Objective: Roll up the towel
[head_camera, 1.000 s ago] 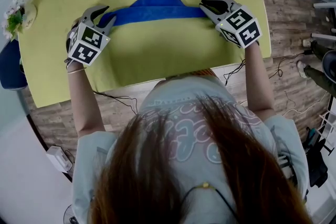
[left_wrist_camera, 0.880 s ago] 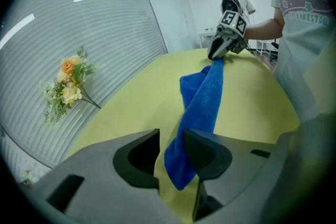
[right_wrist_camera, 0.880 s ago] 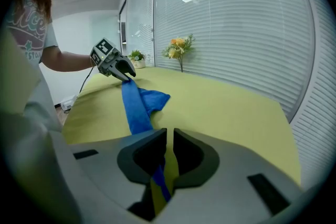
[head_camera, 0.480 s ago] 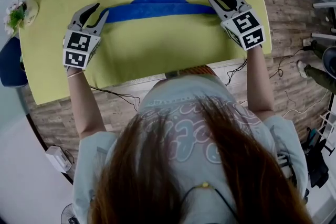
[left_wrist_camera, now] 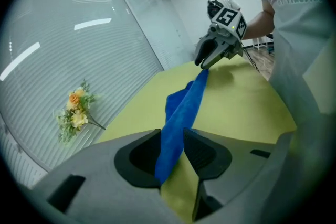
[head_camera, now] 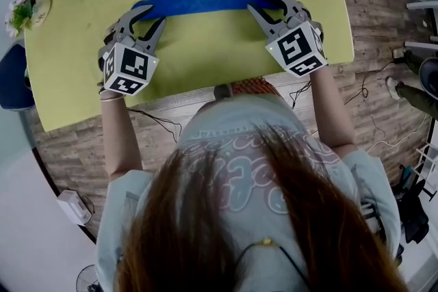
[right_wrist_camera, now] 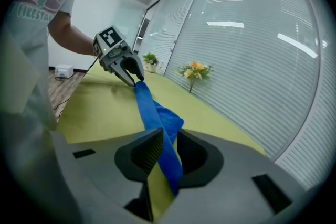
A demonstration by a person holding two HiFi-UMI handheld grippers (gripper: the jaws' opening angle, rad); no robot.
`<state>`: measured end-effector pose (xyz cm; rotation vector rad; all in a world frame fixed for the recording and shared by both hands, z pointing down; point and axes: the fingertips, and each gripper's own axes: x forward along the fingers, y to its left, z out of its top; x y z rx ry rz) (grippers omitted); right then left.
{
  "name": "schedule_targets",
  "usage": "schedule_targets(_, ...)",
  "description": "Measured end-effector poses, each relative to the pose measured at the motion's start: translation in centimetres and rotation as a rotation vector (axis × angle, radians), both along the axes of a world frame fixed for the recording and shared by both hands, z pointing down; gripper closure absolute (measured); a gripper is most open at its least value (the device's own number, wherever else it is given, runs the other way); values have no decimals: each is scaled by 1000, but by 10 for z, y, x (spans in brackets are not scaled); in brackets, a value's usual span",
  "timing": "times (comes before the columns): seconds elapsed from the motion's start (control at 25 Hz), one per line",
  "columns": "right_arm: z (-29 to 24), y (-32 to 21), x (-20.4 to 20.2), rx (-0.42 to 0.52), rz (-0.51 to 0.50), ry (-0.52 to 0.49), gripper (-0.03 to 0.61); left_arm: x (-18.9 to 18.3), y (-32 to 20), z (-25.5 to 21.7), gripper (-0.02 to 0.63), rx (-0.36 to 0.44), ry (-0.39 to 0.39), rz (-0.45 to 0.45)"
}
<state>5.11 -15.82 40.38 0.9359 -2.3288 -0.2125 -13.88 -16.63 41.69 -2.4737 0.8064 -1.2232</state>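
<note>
**Left gripper** (left_wrist_camera: 171, 139): the jaws stand narrowly apart and pinch one end of the blue towel (head_camera: 205, 2). The cloth fills the gap between the pads, and a short tail comes out behind them.

**Right gripper** (right_wrist_camera: 165, 139): the jaws have just been opening a little, with the towel between them. The cloth spans the gap from pad to pad, and its end hangs down past the jaws. On this evidence the grip reads as light, not released.

**Towel:** it runs from each gripper straight to the other as a narrow, drawn-out band. It appears held just off the yellow table top (head_camera: 205, 58). On the far side of the band, midway between the grippers, a triangular flap of loose cloth points away from the person. Whether the flap lies flat on the table cannot be confirmed.

**Progress, as assessed:**
- The nearer part of the towel is gathered into a tight band, consistent with several turns made.
- The triangular flap is not yet taken up, so the roll is judged unfinished, perhaps past halfway.
- What is left is to wind the flap onto the band and set the roll down.

**Surroundings:** a spray of flowers (left_wrist_camera: 76, 110) lies beyond the left gripper, near the window blinds (left_wrist_camera: 79, 34) and well clear of the work.
</note>
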Motion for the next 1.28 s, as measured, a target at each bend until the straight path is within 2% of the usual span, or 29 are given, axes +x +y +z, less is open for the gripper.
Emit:
schedule_targets(0.24, 14, 13, -30, 52, -109, 132, 479, 18, 10, 13, 502, 29, -84, 55)
schedule_targets(0.76, 43, 2, -44, 74, -161, 262, 456, 19, -5, 34, 494, 106, -280, 94)
schedule_targets(1.04, 47, 0, -43, 98, -182, 292, 462, 22, -10, 38, 494, 101, -304, 105)
schedule_targets(1.28, 52, 2, -44, 79, -205, 298, 519, 22, -8, 41, 509, 61, -282, 116)
